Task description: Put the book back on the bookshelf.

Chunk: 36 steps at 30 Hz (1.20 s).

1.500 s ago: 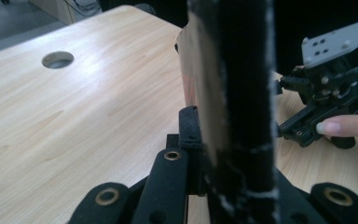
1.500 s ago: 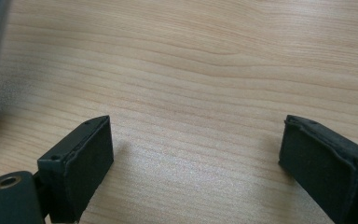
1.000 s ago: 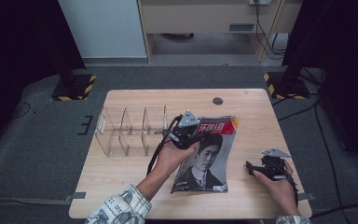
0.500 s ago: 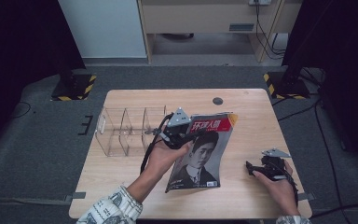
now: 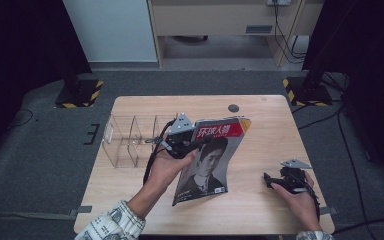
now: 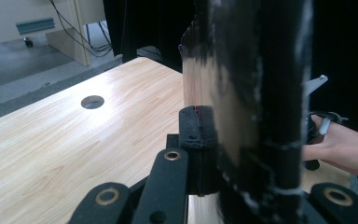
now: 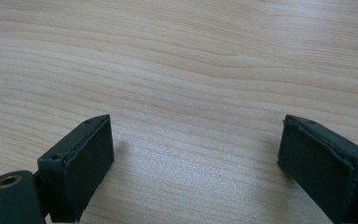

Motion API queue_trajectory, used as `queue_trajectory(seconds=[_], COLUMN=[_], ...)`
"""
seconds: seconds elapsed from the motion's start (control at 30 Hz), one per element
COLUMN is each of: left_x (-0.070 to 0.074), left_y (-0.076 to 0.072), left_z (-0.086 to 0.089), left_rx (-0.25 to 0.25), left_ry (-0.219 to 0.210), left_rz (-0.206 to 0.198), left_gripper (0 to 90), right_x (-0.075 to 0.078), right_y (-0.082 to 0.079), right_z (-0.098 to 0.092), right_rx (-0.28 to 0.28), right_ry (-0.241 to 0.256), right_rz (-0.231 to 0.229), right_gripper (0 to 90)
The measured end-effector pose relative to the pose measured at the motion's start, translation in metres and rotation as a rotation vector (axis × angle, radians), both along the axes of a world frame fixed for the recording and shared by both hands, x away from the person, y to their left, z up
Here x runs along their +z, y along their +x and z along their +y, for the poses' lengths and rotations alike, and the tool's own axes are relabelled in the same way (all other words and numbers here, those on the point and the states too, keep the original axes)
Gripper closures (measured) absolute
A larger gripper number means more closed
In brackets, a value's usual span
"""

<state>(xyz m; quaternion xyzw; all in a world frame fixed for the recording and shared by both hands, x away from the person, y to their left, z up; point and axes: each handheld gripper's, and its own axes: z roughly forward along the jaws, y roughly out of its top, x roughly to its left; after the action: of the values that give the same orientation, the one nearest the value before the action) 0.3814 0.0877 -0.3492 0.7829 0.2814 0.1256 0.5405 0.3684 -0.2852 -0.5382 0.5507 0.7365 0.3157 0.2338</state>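
Lifted higher and tipped upright since a moment ago, the magazine (image 5: 210, 160) hangs clamped in the left tool (image 5: 182, 142) just beside the clear divided organizer (image 5: 130, 140), probably slotting next, while the right tool (image 5: 275, 181) rests spread on the counter (image 5: 270, 125).

Magazine (image 5: 210, 160) being held tilted

Showing a portrait cover with a red title band, it is standing steeply, its lower edge resting on the surface (image 5: 260, 210).

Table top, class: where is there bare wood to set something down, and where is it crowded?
Bare: the far right corner beyond the round hole, and the near left corner below the clear divider rack. Crowded: the middle, where the left gripper clamps the magazine.
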Motion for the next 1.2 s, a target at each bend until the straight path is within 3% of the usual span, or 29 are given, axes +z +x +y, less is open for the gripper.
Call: queue_trajectory(seconds=[0.53,1.2], left_x=[0.007,0.015], left_y=[-0.012,-0.032], left_z=[0.037,0.090], left_rx=[0.032,0.115], left_ry=[-0.019,-0.036], left_rz=[-0.022,-0.037], left_gripper=[87.1,87.1], right_x=[0.000,0.000], right_y=[0.000,0.000], right_z=[0.000,0.000], right_rx=[0.002,0.001], right_ry=[0.000,0.000], right_rz=[0.001,0.000], right_gripper=[10.7,10.6])
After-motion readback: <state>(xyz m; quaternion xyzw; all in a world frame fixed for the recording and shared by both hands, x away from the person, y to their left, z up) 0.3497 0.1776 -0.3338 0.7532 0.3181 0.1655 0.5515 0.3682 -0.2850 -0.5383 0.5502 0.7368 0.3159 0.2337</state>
